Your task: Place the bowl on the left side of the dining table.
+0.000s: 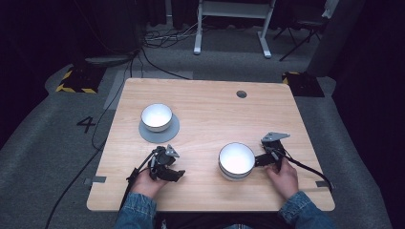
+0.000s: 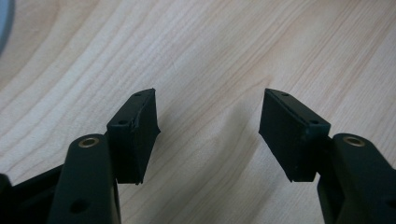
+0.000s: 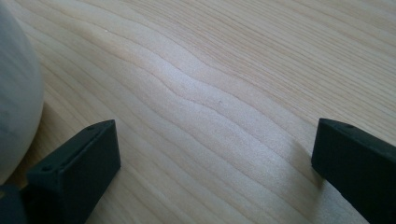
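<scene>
scene: wooden table (image 1: 210,102) with two white bowls; far bowl (image 1: 156,117) sits on a grey saucer (image 1: 171,133) toward the left; near bowl (image 1: 236,160) stands bare on the wood, front right

right gripper (image 1: 264,160): just beside the near bowl's right side, held low; in the right gripper view its jaws stand wide apart with only wood grain between them, nothing held; the bowl's white wall (image 3: 14,93) bulges in at the left edge, close to one pad (image 3: 79,163) but whether it touches is hard to say

left gripper (image 1: 174,174): resting near the front left of the table, well apart from both bowls; jaws about half open in the left gripper view, empty, bare wood under them; a sliver of grey saucer (image 2: 3,23) shows at the top left corner

step in hand (a guess): looks like the right gripper is lining up to take the near bowl; probably to move it

how to do it well: the bowl is off to the side of the jaws, not between them; so swing the gripper to put one pad inside the rim and one outside, or go lower and centre on the wall; close slowly, glazed bowls are slippery; lift level

watch out: a push on the wall before closing would probably just skate the bowl left
</scene>
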Demonstrator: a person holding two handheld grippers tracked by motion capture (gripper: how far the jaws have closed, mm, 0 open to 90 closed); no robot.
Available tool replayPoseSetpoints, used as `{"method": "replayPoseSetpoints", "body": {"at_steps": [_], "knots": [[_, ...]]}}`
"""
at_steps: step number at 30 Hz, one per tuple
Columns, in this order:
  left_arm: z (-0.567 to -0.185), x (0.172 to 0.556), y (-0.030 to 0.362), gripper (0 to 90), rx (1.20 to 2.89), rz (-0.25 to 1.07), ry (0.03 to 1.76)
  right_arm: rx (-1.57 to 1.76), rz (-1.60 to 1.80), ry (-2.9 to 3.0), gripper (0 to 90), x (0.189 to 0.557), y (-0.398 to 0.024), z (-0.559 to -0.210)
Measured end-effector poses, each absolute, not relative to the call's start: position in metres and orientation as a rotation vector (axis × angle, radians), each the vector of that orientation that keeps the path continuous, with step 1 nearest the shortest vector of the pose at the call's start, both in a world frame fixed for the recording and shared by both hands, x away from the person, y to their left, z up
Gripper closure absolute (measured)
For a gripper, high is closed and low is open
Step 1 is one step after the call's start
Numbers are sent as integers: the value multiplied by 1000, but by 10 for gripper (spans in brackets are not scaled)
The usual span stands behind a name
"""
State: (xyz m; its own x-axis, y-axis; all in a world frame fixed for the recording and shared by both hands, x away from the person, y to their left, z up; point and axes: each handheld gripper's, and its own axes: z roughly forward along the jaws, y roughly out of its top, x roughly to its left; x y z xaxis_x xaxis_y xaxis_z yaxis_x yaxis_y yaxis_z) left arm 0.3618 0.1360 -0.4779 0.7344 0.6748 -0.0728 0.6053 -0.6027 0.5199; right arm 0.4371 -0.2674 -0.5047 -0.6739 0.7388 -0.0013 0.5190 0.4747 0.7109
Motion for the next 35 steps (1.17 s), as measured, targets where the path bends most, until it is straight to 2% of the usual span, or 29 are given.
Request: {"method": "replayPoseSetpoints", "body": {"at_steps": [6, 13, 14, 21, 28, 35], "knots": [[-482, 362, 135, 359, 2413, 207, 907, 1065, 1008, 2418, 12, 437, -268, -505], [-488, 358, 134, 284, 2408, 211, 821, 1064, 1007, 2418, 12, 437, -268, -505], [-489, 358, 135, 269, 2399, 249, 809, 1065, 1008, 2418, 12, 437, -268, -505], [-502, 355, 136, 121, 2304, 261, 749, 1066, 1008, 2418, 12, 437, -267, -505], [-502, 355, 136, 121, 2305, 262, 748, 1037, 994, 2425, 12, 438, -269, -505], [-503, 352, 129, 119, 2275, 291, 836, 1036, 994, 2424, 12, 438, -269, -505]]}}
